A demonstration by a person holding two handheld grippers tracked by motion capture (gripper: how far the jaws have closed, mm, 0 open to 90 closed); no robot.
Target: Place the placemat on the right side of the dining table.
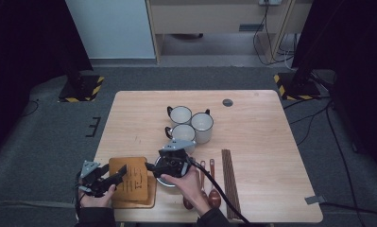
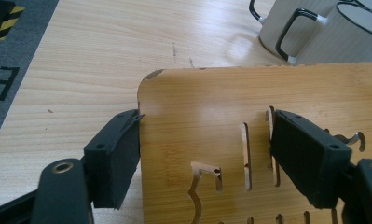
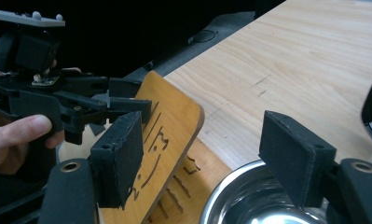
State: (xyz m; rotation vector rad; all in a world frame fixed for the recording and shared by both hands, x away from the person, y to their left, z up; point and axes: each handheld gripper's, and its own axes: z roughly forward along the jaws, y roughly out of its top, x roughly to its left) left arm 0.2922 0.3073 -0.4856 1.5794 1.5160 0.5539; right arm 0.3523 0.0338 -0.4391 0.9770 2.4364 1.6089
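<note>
Our left gripper [image 1: 111, 178] is clamped on the edge of a wooden board [image 1: 132, 177] and tips it up over a second board [image 3: 183, 186] near the table's [image 1: 261, 142] front edge. Our right gripper's [image 3: 202, 154] jaws stand apart and grip nothing, above a shiny metal bowl [image 3: 249, 200] just beside the boards.

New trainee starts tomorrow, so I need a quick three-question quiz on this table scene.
1. True or false: the left gripper is shut on the top wooden board.
2. How many white mugs stand on the table? A two, B three, C five.
3. What lies under the right gripper's open jaws?

Key: 1 true, one pad sits on the board's edge and one on its face. 2 B. 3 a steel bowl, beside the tilted board.
</note>
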